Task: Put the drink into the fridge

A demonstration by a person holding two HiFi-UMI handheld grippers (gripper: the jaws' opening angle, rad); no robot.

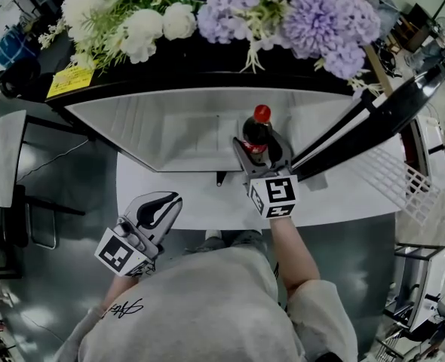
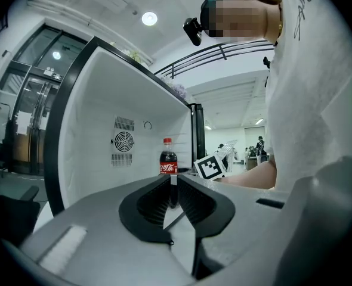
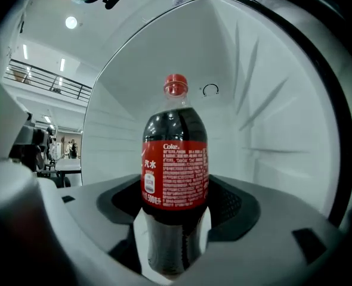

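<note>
Bottle (image 1: 257, 136) in white fridge (image 1: 170, 127), flowers (image 1: 313, 13) above

Setting: large open indoor hall, of the lab or open-plan workspace kind.

Evidence recorded:
- Left gripper view: a mezzanine railing (image 2: 224, 51) and a round ceiling light (image 2: 149, 18) at the top, glazed partitions (image 2: 21, 118) at the left, and distant people (image 2: 259, 146) among desks at centre right.
- Head view: a polished grey floor (image 1: 72, 217) with a loose cable (image 1: 56, 161) at the left, and a small white fridge (image 1: 170, 127) topped with flowers (image 1: 298, 13) at the top.
</note>
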